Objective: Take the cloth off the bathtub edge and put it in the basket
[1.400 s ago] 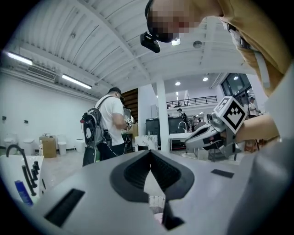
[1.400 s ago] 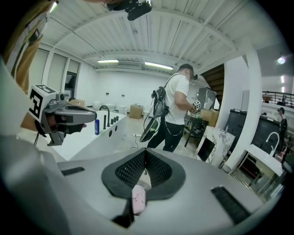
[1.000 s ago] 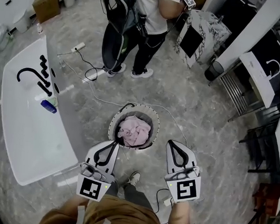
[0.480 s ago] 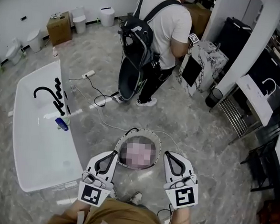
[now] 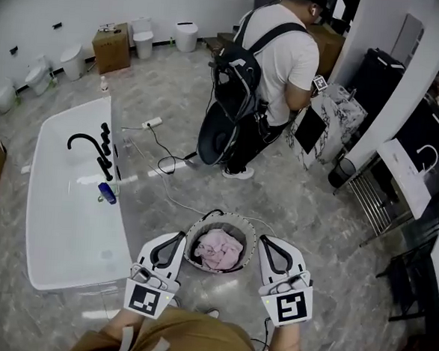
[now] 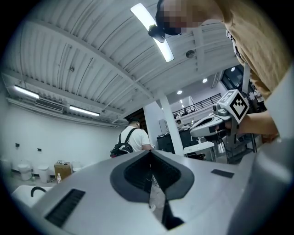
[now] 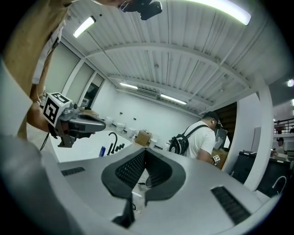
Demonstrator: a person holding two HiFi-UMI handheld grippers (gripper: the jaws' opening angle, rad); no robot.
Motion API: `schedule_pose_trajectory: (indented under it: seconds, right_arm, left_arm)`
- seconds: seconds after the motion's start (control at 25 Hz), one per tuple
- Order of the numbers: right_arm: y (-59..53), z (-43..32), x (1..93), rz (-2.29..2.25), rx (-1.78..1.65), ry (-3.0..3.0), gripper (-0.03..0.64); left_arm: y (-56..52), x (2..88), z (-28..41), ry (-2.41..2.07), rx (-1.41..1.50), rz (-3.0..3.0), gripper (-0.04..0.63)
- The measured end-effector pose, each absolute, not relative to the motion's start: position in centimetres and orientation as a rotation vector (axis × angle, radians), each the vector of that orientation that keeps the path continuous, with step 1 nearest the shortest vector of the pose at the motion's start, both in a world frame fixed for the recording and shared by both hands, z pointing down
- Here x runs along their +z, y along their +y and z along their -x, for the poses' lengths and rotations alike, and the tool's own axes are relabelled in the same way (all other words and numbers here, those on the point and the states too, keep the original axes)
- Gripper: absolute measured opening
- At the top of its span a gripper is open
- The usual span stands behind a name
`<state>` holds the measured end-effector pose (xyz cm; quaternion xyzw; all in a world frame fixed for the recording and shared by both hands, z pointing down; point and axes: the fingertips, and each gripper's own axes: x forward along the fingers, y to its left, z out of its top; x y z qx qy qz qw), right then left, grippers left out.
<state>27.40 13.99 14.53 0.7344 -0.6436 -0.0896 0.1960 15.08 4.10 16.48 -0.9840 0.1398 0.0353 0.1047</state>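
The room is lit brightly and evenly by ceiling strip lights [image 6: 150, 26], which are blown out to white in both gripper views. The white bathtub [image 5: 58, 227] is nearly washed out, and a soft sheen is carried by the marble floor [image 5: 174, 78]. Edges are bent by fisheye distortion and darkened at the corners.

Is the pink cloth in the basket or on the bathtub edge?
In the basket: the pink cloth lies crumpled inside its rim; the bathtub edge shows no cloth.

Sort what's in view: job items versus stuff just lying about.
Job: pink crumpled cloth, already in the round dark basket; white bathtub.
Lying about: blue bottle, white power strip, brown cardboard box, a person's black backpack.
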Motion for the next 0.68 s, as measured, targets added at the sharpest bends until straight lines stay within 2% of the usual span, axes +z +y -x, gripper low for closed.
schedule_pose_trajectory:
  seconds: [0.68]
  right_arm:
    - [13.2, -28.1, 12.8, -2.063, -0.269, -1.801, 0.005]
  left_arm:
    - [3.0, 14.8, -16.1, 0.396, 0.120, 2.900, 0.006]
